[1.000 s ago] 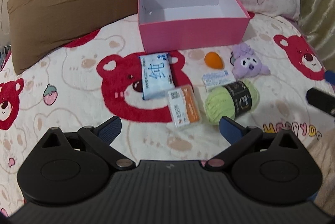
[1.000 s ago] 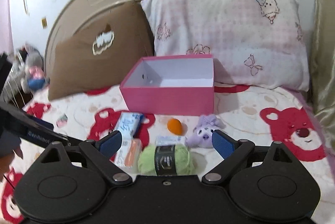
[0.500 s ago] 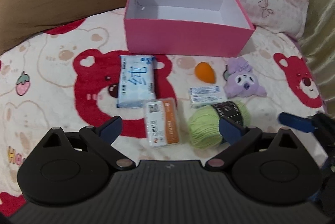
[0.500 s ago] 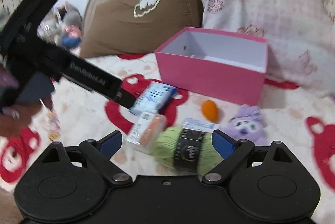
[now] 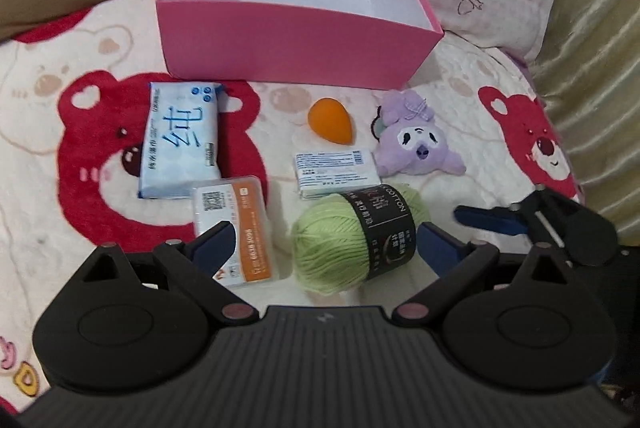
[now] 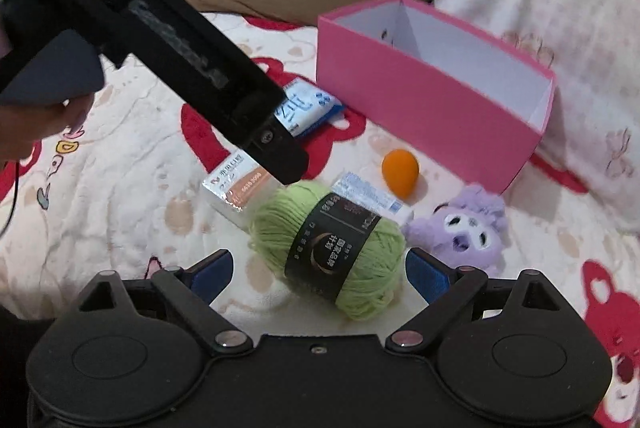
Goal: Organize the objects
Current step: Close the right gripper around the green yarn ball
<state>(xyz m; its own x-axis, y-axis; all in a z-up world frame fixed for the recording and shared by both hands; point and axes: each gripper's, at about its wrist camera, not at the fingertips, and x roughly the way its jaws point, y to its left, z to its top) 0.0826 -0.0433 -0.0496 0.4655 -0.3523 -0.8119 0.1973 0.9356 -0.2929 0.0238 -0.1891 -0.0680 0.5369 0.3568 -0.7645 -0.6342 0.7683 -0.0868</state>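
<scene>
The open pink cardboard box (image 5: 296, 40) stands empty at the back of the bear-print bed (image 5: 60, 76), stiff but light; in front of it lies the soft, light ball of green yarn with a black paper band (image 6: 332, 248), best pinched across that band. Both the right tongs (image 6: 316, 274) and left tongs (image 5: 320, 248) are spread apart, empty, and have moved closer to the yarn than a second ago.

We see an open, empty pink box (image 5: 288, 40) on the bed — before it lie tissues (image 5: 182, 140), sponge (image 5: 331, 121), plush (image 5: 416, 144), yarn (image 5: 356, 236) — all loose.
</scene>
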